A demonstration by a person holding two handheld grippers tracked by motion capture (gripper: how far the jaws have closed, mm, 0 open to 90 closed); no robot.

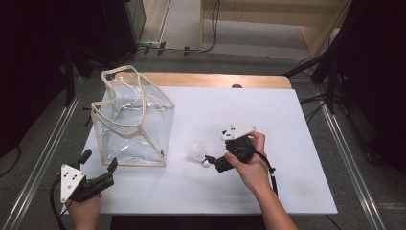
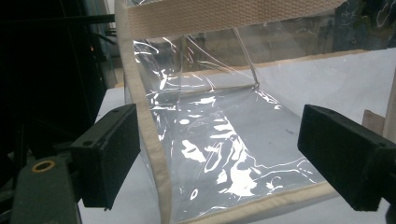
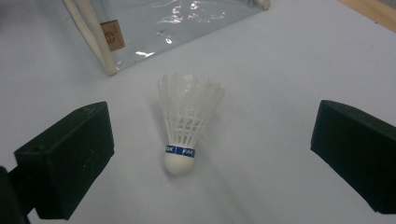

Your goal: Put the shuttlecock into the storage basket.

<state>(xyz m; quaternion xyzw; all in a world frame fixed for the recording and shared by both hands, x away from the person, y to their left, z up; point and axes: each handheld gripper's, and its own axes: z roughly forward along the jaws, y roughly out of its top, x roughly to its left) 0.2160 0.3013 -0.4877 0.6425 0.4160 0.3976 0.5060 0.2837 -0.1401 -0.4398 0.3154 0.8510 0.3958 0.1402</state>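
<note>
A white shuttlecock (image 1: 197, 152) (image 3: 187, 125) with a blue band lies on its side on the white table top (image 1: 268, 129), cork end toward me. My right gripper (image 1: 210, 160) (image 3: 210, 158) stands open just right of it, jaws either side of it without touching. A clear plastic tote bag (image 1: 131, 120) (image 2: 219, 140) with cream webbing edges stands upright at the table's left. My left gripper (image 1: 99, 162) (image 2: 219, 161) is open at the bag's near left corner, one jaw outside its cream edge, the other in front of the clear wall.
The table's wooden far edge (image 1: 215, 79) shows beyond the white top. Metal floor rails (image 1: 48, 143) run along both sides. Cables (image 1: 210, 28) lie on the floor behind the table. Bare white surface lies right of the right hand.
</note>
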